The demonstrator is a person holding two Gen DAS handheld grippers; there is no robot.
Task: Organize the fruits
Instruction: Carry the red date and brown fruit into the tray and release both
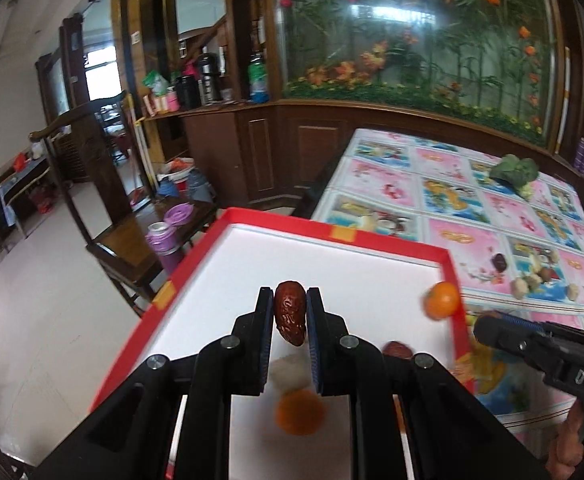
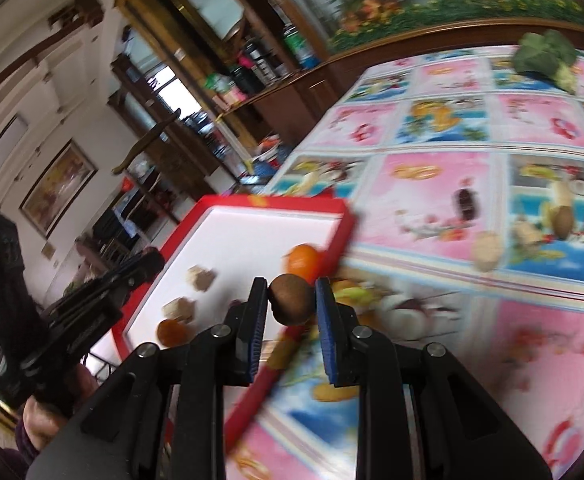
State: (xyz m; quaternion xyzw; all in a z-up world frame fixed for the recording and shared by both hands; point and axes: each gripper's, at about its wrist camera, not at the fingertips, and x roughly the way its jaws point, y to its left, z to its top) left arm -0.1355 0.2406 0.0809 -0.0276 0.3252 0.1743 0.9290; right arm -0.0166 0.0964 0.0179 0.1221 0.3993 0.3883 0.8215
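Note:
My left gripper (image 1: pixel 290 312) is shut on a wrinkled red date (image 1: pixel 290 318) and holds it above the white floor of the red-rimmed tray (image 1: pixel 392 240). In the tray lie an orange tangerine (image 1: pixel 442 300), a second orange fruit (image 1: pixel 300 412) under the fingers, and another date (image 1: pixel 398 349). My right gripper (image 2: pixel 292 300) is shut on a round brown fruit (image 2: pixel 291 299) over the tray's right rim (image 2: pixel 336 248). The right view shows a tangerine (image 2: pixel 302 258), two pale brown pieces (image 2: pixel 202 278) and an orange fruit (image 2: pixel 172 332) in the tray.
The table has a pink and blue fruit-print cloth (image 1: pixel 472 200). On it lie a broccoli head (image 1: pixel 516 172), a dark date (image 2: pixel 467 202) and several small pale fruits (image 2: pixel 488 256). A wooden chair with a purple flask (image 1: pixel 164 240) stands left of the table.

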